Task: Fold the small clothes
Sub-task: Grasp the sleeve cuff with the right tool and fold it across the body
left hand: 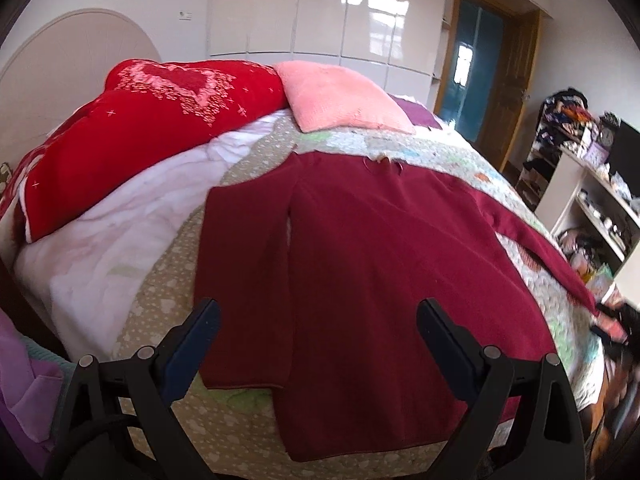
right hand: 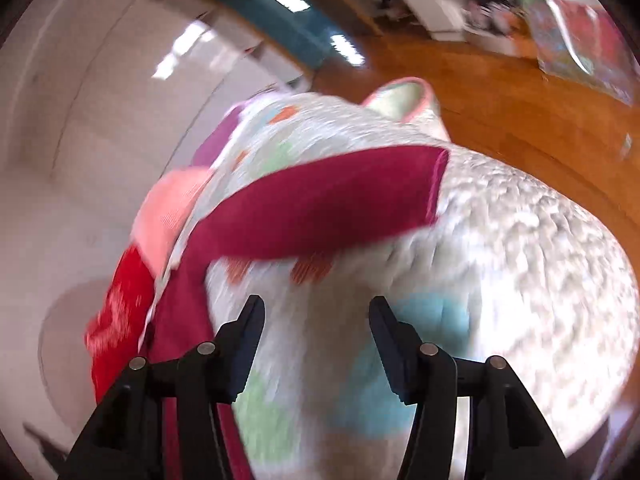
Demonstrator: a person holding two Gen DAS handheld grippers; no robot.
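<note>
Left tool (left hand: 318,320): we see both dark fingers spread wide, holding nothing, hovering over the near hem of a dark red long-sleeved knit garment (left hand: 372,280). We note the garment lies flat, front down or up we cannot tell, on a pale patchwork quilt (left hand: 168,300) covering the bed. Its left sleeve (left hand: 240,280) lies folded alongside the body; the other sleeve (left hand: 536,240) stretches out toward the bed's right edge.

Right tool (right hand: 316,320): we see the fingers parted, empty, above the quilt (right hand: 500,260). The view is motion-blurred. The outstretched sleeve (right hand: 320,216) lies across the quilt just ahead of the fingertips, not touching them.

Beyond the garment we record a red embroidered cushion (left hand: 152,128) and a pink fuzzy pillow (left hand: 340,96) near the headboard.
</note>
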